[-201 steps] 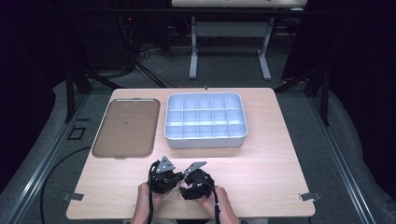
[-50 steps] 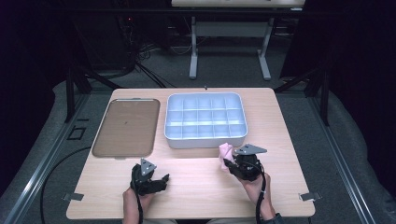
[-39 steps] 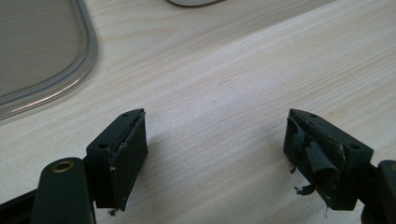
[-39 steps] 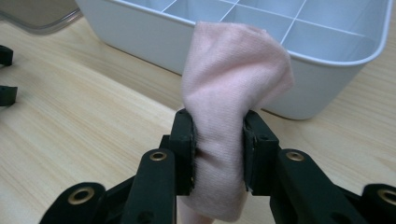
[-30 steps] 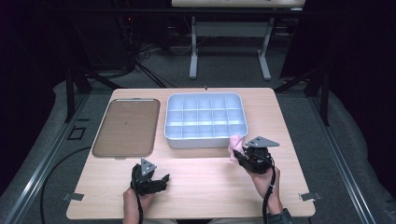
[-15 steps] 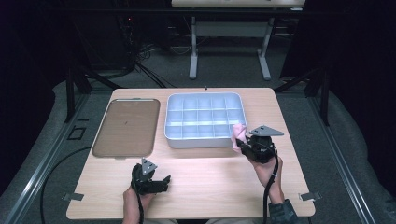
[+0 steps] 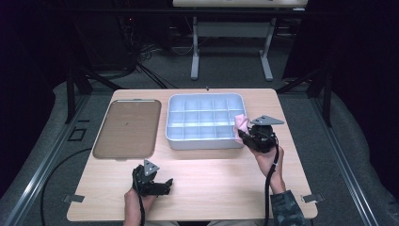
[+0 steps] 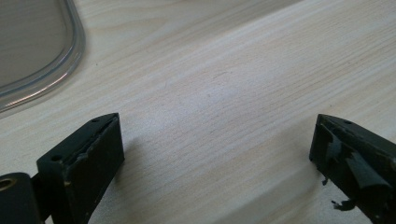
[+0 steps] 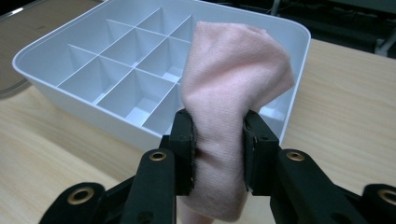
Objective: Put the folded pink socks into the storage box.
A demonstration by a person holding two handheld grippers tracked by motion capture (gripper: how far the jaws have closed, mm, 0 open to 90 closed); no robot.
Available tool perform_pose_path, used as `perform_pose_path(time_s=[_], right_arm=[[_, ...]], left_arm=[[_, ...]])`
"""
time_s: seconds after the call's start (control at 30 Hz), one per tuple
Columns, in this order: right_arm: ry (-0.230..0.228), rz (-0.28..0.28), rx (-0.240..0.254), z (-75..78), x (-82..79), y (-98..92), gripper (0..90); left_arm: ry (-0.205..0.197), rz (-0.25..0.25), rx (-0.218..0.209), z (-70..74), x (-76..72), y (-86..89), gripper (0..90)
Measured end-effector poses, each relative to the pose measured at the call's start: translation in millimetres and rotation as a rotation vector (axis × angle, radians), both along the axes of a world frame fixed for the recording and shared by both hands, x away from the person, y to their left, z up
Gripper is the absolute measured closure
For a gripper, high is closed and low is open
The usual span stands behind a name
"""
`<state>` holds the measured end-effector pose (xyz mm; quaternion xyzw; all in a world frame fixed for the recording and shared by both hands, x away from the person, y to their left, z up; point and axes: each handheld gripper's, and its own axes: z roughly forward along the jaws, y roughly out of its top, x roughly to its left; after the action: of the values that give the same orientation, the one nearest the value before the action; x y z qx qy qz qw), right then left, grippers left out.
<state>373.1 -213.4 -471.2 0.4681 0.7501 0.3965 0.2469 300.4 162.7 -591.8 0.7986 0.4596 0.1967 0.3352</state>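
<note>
A folded pink cloth (image 9: 233, 88) is pinched between the jaws of my right gripper (image 9: 218, 144), which is shut on it. In the high view the right gripper (image 7: 244, 133) holds the cloth (image 7: 242, 124) above the front right corner of a white divided bin (image 7: 205, 141). The bin (image 9: 60, 100) has several empty compartments. My left gripper (image 7: 164, 184) rests low near the table's front edge. Its jaws have just been opening and stand wide apart over bare wood, with nothing between its fingertips (image 8: 93, 154).
A brown lid-like tray (image 7: 127, 127) with a clear rim (image 8: 70, 60) lies left of the bin. The wooden table (image 7: 221, 179) ends just behind the person's forearms. Dark floor, cables and a stand's legs lie beyond the far edge.
The right gripper has carried the pink cloth up and away from the person, from beside the bin to over its front right corner. The left hand stayed put near the front edge.
</note>
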Motion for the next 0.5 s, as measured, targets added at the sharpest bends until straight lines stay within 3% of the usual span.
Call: perform_pose_path(time_s=[0.2, 0.5], right_arm=[[0.000, -0.008, -0.032, 1.5, 16.2, 5.1, 69.3], [0.038, -0.020, -0.069, -7.2, 36.7, 8.1, 69.2]], left_arm=[[0.001, -0.001, 0.000, 0.0, -0.1, 0.1, 2.5], [-0.001, -0.001, 0.000, -0.1, -0.2, -0.1, 2.6]])
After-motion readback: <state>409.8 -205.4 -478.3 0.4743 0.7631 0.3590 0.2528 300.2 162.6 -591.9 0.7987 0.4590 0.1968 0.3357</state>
